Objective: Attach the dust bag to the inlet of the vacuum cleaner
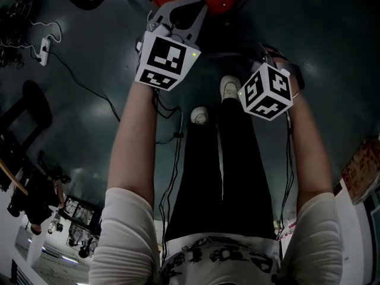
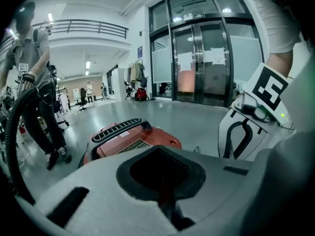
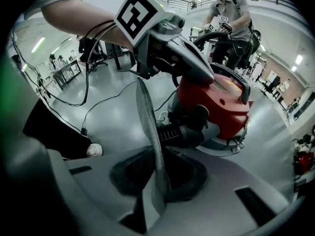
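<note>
Right gripper (image 3: 156, 196) was clamped on the dust bag (image 3: 147, 127) by its thin edge, left gripper (image 2: 165, 200) shut just ahead: light, limp stuff, I'd say, wanting a firm pinch near its opening.

No legible text, vacuum cleaner label (image 2: 132, 146) too blurred

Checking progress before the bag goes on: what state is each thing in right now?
Left gripper: shut.
Right gripper: shut on the dust bag.
Dust bag: held up, not on the vacuum cleaner.
Vacuum cleaner: upright on the floor.
</note>
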`<state>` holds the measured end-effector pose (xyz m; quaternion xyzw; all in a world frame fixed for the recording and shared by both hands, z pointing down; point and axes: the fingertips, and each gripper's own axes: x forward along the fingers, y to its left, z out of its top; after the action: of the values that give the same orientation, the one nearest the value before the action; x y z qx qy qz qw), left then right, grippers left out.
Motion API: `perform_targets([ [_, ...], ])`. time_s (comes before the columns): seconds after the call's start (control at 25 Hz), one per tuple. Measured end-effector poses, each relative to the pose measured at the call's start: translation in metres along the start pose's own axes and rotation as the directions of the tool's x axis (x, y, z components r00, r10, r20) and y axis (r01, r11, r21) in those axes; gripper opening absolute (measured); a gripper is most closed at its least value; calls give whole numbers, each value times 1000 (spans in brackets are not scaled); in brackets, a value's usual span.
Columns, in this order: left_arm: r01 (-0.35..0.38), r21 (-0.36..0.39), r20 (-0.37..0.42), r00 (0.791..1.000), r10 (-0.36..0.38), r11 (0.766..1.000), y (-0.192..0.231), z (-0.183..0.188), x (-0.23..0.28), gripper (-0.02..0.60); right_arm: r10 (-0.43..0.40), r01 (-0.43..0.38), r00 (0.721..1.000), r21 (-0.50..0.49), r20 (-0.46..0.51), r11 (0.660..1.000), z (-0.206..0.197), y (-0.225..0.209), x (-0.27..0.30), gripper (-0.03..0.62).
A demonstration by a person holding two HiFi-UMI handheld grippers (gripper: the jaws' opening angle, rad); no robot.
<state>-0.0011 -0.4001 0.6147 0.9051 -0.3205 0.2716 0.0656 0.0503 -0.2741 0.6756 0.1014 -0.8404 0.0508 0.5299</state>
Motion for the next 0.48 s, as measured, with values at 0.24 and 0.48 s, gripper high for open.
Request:
perform_targets([
  [0.24,6,1,6,1000,-6,1000,1,-7,0,0,45,-46,999,-35,-22,998,0,-4,6,46],
  [0.48,7,1,15,1000,-7,1000,-2,-8,0,0,-1,-2,999,-103,-32,995,0,-7,2,46],
])
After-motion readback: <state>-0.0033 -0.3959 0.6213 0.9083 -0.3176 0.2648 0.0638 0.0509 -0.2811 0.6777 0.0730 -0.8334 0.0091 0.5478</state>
